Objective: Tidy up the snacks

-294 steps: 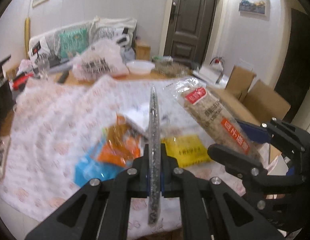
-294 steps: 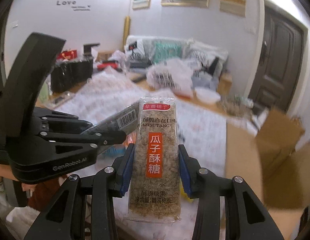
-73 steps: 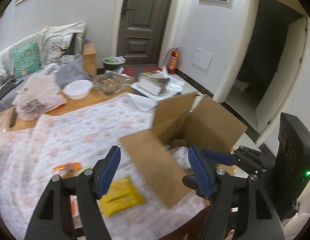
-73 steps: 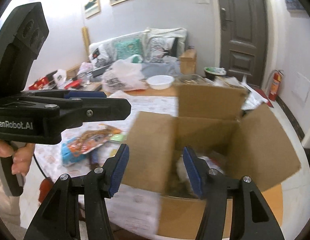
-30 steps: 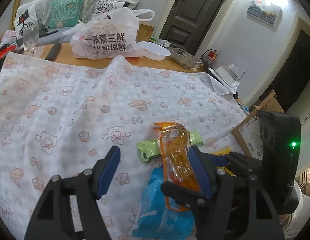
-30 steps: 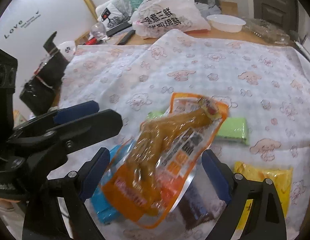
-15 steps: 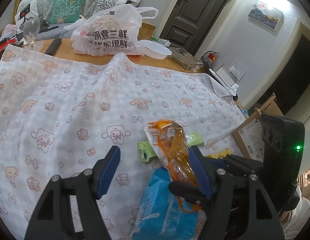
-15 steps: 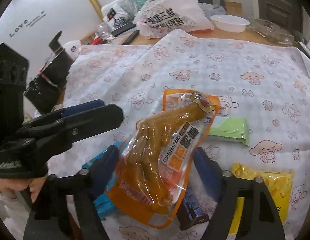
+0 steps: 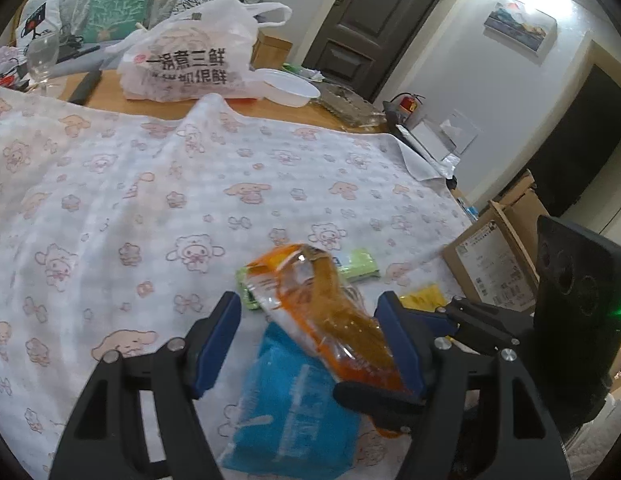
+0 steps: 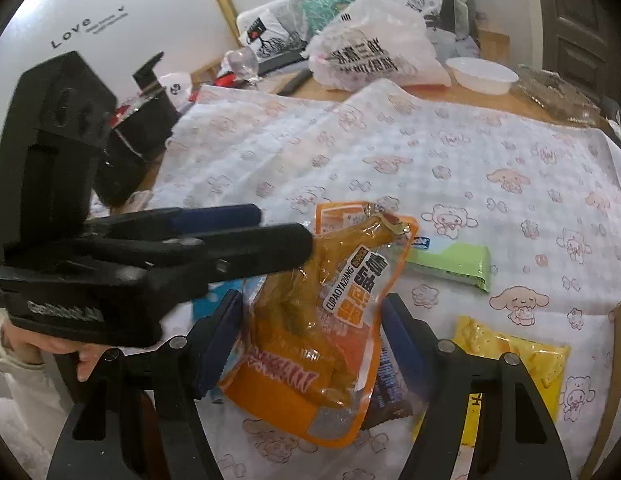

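An orange chicken-feet snack pack (image 10: 318, 320) stands tilted up off the cloth between the jaws of my right gripper (image 10: 312, 330), which is shut on its sides. It also shows in the left wrist view (image 9: 330, 312). My left gripper (image 9: 310, 340) is open and empty, just above a blue packet (image 9: 294, 404) on the cloth. A green bar (image 10: 450, 264), a yellow packet (image 10: 510, 368) and a dark bar (image 10: 386, 396) lie on the tablecloth around the orange pack.
A cardboard box (image 9: 498, 248) stands off the table's right edge. At the far end of the table are a white plastic bag (image 9: 190, 64), a white bowl (image 9: 286, 88) and a wine glass (image 9: 42, 56). Black items (image 10: 130, 136) stand at the left edge.
My right gripper has closed in on the orange pack and raised it more upright. My left gripper has come nearer, over the blue packet.
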### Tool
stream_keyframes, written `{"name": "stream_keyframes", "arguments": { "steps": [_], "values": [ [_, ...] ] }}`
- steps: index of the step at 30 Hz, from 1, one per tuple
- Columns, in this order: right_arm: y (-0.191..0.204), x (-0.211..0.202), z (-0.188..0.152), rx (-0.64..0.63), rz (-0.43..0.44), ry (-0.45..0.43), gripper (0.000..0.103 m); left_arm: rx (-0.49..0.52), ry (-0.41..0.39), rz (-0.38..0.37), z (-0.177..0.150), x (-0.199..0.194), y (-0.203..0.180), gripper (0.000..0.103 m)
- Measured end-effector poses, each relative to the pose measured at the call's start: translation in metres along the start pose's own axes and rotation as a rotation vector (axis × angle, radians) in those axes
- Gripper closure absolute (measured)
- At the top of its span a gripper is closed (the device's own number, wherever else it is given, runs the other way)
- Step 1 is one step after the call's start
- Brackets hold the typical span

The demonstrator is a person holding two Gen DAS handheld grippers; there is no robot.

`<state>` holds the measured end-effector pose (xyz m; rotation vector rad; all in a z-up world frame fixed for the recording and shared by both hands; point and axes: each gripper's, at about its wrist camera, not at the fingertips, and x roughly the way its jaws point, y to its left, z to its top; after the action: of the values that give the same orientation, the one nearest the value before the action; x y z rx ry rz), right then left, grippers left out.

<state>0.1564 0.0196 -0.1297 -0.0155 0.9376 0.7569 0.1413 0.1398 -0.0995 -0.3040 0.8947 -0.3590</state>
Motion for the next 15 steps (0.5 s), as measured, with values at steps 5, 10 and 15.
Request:
{"name": "stream_keyframes", "arguments": {
  "steps": [5, 10, 15],
  "values": [
    [0.005, -0.008, -0.003, -0.032, 0.042, -0.014, 0.036, -0.008, 0.016, -0.016, -0.004, 0.003, -0.001, 0.035],
    [0.013, -0.007, -0.01, -0.075, 0.05, -0.028, 0.036, -0.057, 0.031, -0.032, -0.009, 0.005, 0.008, 0.035],
    [0.015, -0.004, -0.015, -0.121, 0.034, -0.05, 0.036, -0.063, 0.037, -0.033, -0.011, 0.008, 0.01, 0.035]
  ]
}}
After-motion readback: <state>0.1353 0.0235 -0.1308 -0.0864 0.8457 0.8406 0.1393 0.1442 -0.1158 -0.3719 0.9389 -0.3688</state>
